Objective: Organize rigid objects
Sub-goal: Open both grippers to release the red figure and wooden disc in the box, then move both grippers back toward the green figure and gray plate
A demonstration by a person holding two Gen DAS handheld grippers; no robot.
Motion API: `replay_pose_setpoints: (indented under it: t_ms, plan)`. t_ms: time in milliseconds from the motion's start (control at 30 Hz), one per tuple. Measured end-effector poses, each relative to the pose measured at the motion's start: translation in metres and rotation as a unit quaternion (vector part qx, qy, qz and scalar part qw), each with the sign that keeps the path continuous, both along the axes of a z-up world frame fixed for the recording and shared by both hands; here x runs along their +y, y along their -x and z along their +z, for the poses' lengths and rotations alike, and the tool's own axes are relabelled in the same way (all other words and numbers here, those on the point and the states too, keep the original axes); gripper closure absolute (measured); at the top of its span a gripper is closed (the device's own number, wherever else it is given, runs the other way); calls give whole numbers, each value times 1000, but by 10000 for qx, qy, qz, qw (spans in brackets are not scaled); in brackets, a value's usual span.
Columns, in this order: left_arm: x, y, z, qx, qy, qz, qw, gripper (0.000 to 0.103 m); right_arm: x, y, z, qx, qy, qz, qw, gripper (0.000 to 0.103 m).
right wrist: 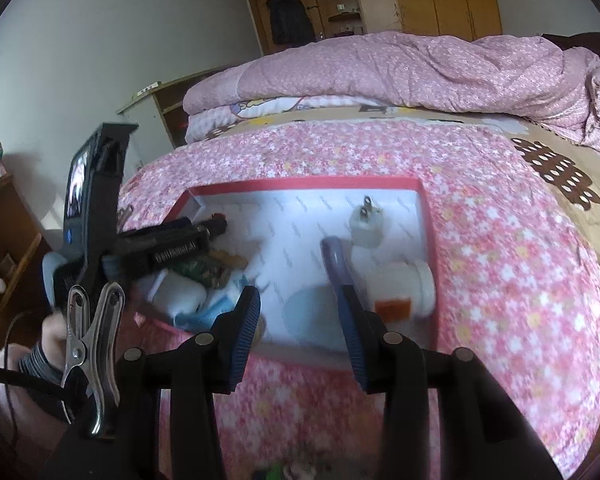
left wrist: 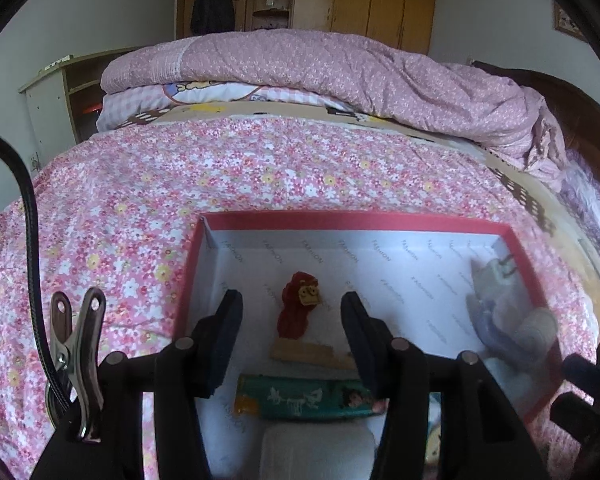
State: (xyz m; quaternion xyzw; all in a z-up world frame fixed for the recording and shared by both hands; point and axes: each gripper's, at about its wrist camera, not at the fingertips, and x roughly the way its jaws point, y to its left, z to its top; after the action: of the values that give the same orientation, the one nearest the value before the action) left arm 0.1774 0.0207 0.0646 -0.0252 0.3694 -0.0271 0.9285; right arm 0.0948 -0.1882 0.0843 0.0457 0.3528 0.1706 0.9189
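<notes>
A red-rimmed box (left wrist: 340,220) with a white inside lies on the flowered bed cover. In it are a red lion toy (left wrist: 300,308), a wooden piece (left wrist: 312,354), a green packet (left wrist: 308,398) and a white block (left wrist: 316,452). My left gripper (left wrist: 292,320) hovers open over these with nothing between its fingers. In the right wrist view the box (right wrist: 300,184) holds a white plug (right wrist: 364,226), a purple-handled tool (right wrist: 334,260) and a white bottle (right wrist: 416,280). My right gripper (right wrist: 298,312) stands open over the near rim, empty, with the purple handle beside its right finger.
A folded pink quilt (left wrist: 340,68) lies across the far side of the bed. A low shelf unit (left wrist: 56,92) stands at the left and wardrobes behind. A person's hand (right wrist: 52,332) holds the left gripper's black body (right wrist: 168,248) at the box's left side.
</notes>
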Motion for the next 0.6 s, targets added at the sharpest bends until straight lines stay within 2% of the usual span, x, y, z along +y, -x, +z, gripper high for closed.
replay_pose_setpoints:
  t_ms: [600]
  plan:
    - [-16,87,20,-104,140,-386,9991,49,-31,55,-17,273,-125,-287,9991,61]
